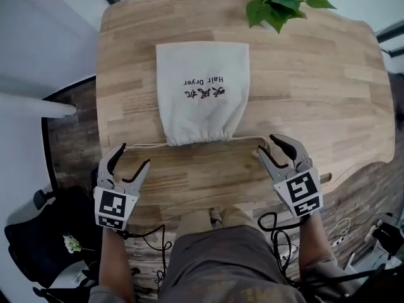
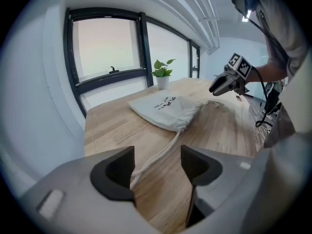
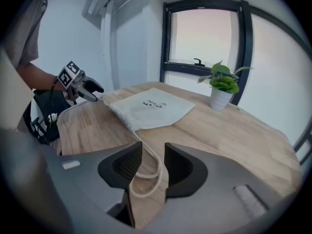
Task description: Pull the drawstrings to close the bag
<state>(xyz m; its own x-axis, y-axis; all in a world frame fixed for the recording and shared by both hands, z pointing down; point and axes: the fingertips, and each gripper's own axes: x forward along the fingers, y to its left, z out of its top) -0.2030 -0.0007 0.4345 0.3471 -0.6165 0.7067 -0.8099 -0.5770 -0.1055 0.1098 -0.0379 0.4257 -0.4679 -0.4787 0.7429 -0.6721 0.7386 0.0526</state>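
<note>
Head view: the cream bag (image 1: pixel 202 90) (printed "Hair Dryer") lies ahead of the left gripper (image 1: pixel 132 158) and right gripper (image 1: pixel 268 145), mouth gathered.

Left gripper view: jaws released, drawstring (image 2: pixel 155 158) between them.

Right gripper view: jaws released around a slack cord loop (image 3: pixel 159 166).

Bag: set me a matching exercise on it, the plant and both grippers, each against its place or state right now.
Column A
1 bag
2 plant
3 left gripper
4 right gripper

Column B
a at the far edge of the table
b open, cord loop lying between the jaws
c flat mid-table, mouth gathered
d open, straight cord running in between the jaws

Pairs: 1-c, 2-a, 3-d, 4-b
</note>
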